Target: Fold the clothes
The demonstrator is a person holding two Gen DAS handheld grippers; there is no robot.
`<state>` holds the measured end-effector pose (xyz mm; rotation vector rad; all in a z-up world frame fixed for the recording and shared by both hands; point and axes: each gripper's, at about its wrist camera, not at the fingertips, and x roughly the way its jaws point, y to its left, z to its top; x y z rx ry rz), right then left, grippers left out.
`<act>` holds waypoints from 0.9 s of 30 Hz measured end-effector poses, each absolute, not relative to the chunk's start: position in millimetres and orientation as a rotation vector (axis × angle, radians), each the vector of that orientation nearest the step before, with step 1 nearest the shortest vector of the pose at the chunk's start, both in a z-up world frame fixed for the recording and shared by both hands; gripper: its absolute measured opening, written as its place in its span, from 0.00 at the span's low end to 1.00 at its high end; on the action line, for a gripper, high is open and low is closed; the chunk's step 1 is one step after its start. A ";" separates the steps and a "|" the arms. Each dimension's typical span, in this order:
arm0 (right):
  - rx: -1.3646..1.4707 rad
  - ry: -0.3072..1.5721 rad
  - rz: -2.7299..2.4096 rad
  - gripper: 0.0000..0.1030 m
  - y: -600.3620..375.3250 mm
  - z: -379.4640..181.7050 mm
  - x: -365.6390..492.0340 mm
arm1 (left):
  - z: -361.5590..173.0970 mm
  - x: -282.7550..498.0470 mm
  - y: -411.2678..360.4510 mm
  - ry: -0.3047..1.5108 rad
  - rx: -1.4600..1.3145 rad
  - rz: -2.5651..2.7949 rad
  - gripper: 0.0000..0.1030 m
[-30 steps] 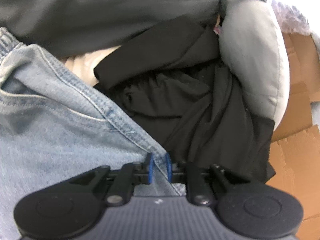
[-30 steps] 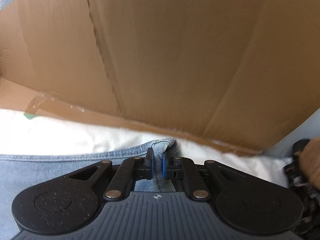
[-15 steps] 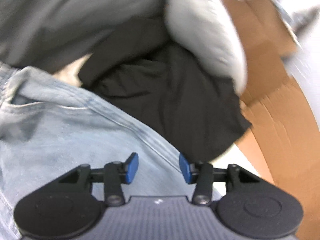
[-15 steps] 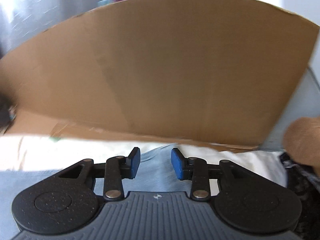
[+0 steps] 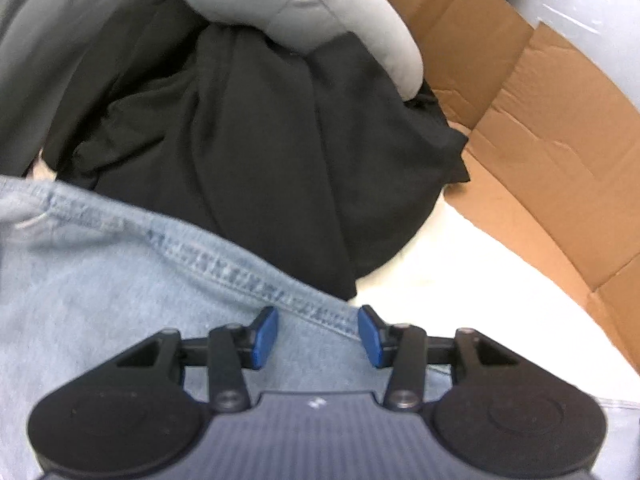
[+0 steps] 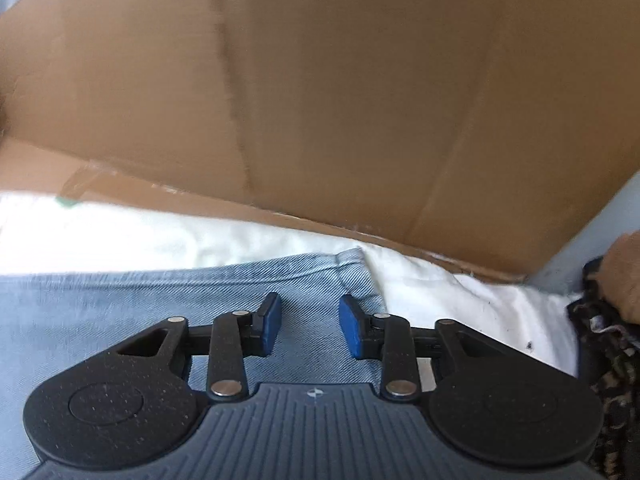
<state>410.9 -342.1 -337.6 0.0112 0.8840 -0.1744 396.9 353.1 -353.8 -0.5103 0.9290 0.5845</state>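
Light blue jeans (image 5: 120, 280) lie flat on a white surface (image 5: 460, 280). My left gripper (image 5: 318, 334) hovers open over their stitched seam edge, its blue pads apart and off the denim. In the right wrist view the jeans (image 6: 160, 292) end in a hemmed corner. My right gripper (image 6: 308, 328) sits just behind that corner with its jaws closing. Denim lies beneath the gap, and the pads do not press on it.
A crumpled black garment (image 5: 260, 160) lies just beyond the jeans, with a light grey garment (image 5: 312, 4) and a dark grey one (image 5: 60, 40) behind it. Cardboard walls (image 5: 540, 128) (image 6: 320, 100) border the white surface (image 6: 120, 232). A person's hand (image 6: 624, 272) and patterned fabric (image 6: 608, 344) are at the right.
Both grippers let go of the denim they had pinched and now stand apart. The left gripper slid along the seam toward the cardboard side. The right jaws have narrowed slightly since half a second ago.
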 end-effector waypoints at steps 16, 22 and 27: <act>-0.021 0.863 -0.183 0.27 -297.1 -308.7 384.3 | -358.8 412.4 273.7 1.027 -0.438 0.311 0.32; -0.102 0.909 -0.038 0.29 -297.9 -324.2 340.6 | -384.3 430.2 247.8 1.069 -0.342 0.249 0.37; -0.100 0.937 -0.057 0.34 -312.9 -333.6 314.4 | -396.3 466.7 246.0 1.095 -0.305 0.243 0.40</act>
